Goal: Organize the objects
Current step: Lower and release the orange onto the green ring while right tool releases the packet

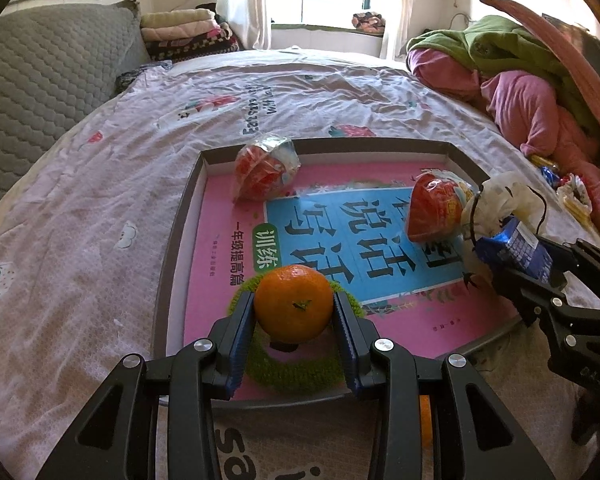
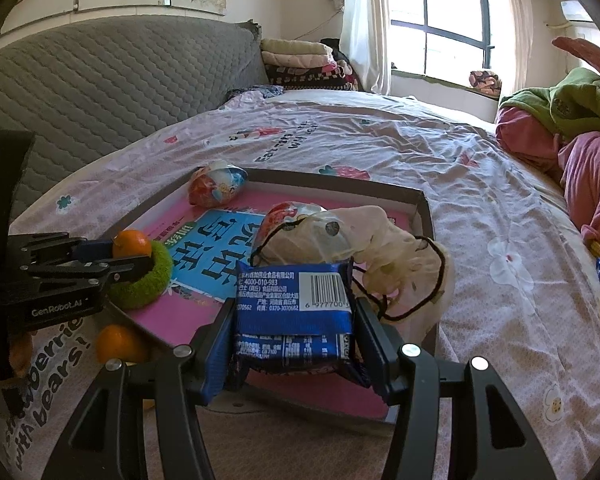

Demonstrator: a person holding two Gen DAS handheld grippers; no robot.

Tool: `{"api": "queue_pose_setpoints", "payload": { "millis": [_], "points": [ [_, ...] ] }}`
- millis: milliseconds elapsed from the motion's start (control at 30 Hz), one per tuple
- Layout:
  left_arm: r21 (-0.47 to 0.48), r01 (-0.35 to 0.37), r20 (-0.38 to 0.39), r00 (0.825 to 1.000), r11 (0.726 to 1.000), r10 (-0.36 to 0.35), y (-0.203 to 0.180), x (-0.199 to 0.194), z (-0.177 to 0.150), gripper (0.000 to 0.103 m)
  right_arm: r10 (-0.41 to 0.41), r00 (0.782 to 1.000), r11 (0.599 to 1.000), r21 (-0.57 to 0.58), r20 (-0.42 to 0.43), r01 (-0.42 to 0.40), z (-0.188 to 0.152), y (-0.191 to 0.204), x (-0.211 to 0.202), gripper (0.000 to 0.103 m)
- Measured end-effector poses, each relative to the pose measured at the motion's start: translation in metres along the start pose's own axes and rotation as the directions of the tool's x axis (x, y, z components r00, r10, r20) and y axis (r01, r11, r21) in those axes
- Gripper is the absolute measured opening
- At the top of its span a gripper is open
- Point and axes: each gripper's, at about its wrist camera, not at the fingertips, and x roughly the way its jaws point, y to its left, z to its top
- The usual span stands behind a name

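Note:
A shallow box tray [image 1: 180, 216] [image 2: 424, 204] with a pink and blue book cover as its floor lies on the bed. My left gripper [image 1: 293, 304] [image 2: 130, 258] is shut on an orange tangerine [image 1: 293, 302] [image 2: 131, 243], held just above a green fuzzy ring [image 1: 296, 372] [image 2: 150, 284] in the tray's near corner. My right gripper [image 2: 294, 320] [image 1: 496, 248] is shut on a blue snack packet [image 2: 294, 304] [image 1: 514, 248] over the tray's near right edge. Two red foil egg-shaped packs [image 1: 266, 168] [image 1: 436, 206] [image 2: 216, 188] [image 2: 284, 216] and a cream mesh pouch [image 2: 384, 256] [image 1: 500, 200] rest in the tray.
A second tangerine [image 2: 120, 342] lies on the sheet outside the tray's near edge. Pink and green bedding [image 1: 512, 80] is piled at the right, with small snacks [image 1: 572, 192] beside it. A grey quilted headboard [image 1: 40, 80] stands at the left, folded blankets [image 1: 188, 32] by the window.

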Motion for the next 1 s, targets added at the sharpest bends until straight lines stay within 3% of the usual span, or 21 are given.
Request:
{"api": "queue_pose_setpoints", "payload": {
  "millis": [1000],
  "points": [
    [-0.008, 0.002, -0.012, 1.000, 1.000, -0.002, -0.0012, 0.0032, -0.0022, 0.040, -0.008, 0.999, 1.000, 0.012, -0.033, 0.008, -0.0002, 0.0001, 0.0084, 0.058]
  ]
}}
